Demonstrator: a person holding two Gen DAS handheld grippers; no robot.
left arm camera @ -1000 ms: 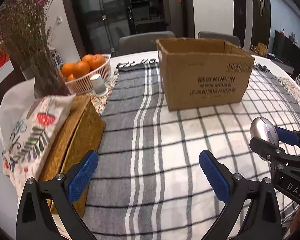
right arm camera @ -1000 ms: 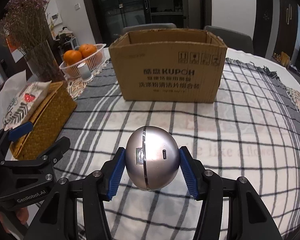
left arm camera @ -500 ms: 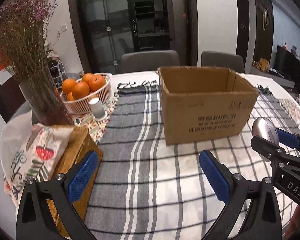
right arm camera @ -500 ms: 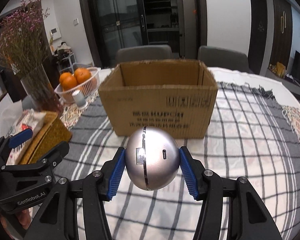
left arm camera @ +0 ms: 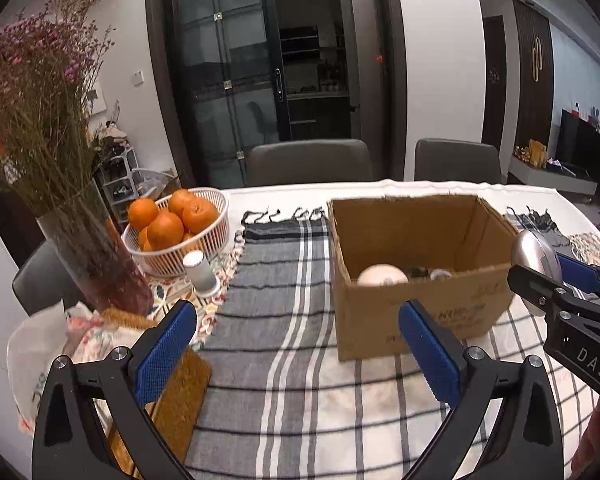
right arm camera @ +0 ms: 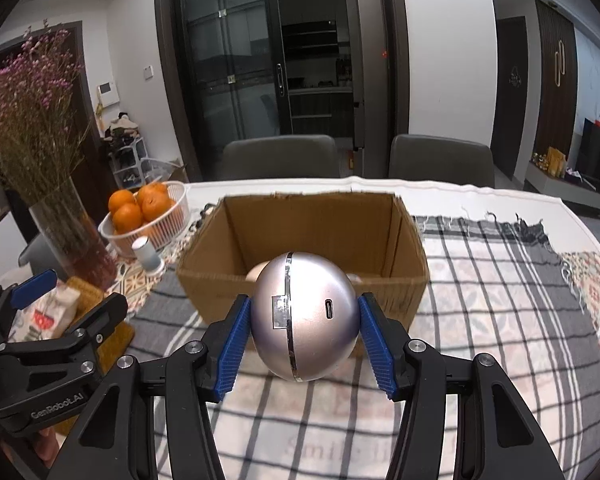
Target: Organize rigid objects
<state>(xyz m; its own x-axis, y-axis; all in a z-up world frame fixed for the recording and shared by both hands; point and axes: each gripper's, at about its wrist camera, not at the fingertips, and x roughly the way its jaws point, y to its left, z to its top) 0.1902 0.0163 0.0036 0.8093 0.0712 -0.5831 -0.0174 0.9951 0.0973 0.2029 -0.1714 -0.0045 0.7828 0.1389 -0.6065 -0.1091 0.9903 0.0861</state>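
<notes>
My right gripper [right arm camera: 305,338] is shut on a silver egg-shaped device [right arm camera: 306,316] with a seam and a USB port, held above the table in front of the open cardboard box [right arm camera: 404,276]. The device also shows in the left wrist view [left arm camera: 534,268], just right of the box [left arm camera: 420,320]. Inside the box lie a cream round object [left arm camera: 382,275] and small items, partly hidden. My left gripper [left arm camera: 296,354] is open and empty, held above the striped cloth left of the box.
A white basket of oranges [left arm camera: 176,236], a small white cylinder [left arm camera: 199,270] and a glass vase of dried flowers [left arm camera: 92,264] stand at the left. A woven tissue box with floral cloth [left arm camera: 172,392] lies near the left gripper. Two chairs [left arm camera: 308,162] stand behind the table.
Both grippers have risen, so the box's inside has come into view. The right gripper carries the silver device up with it, closer to the box's near wall.
</notes>
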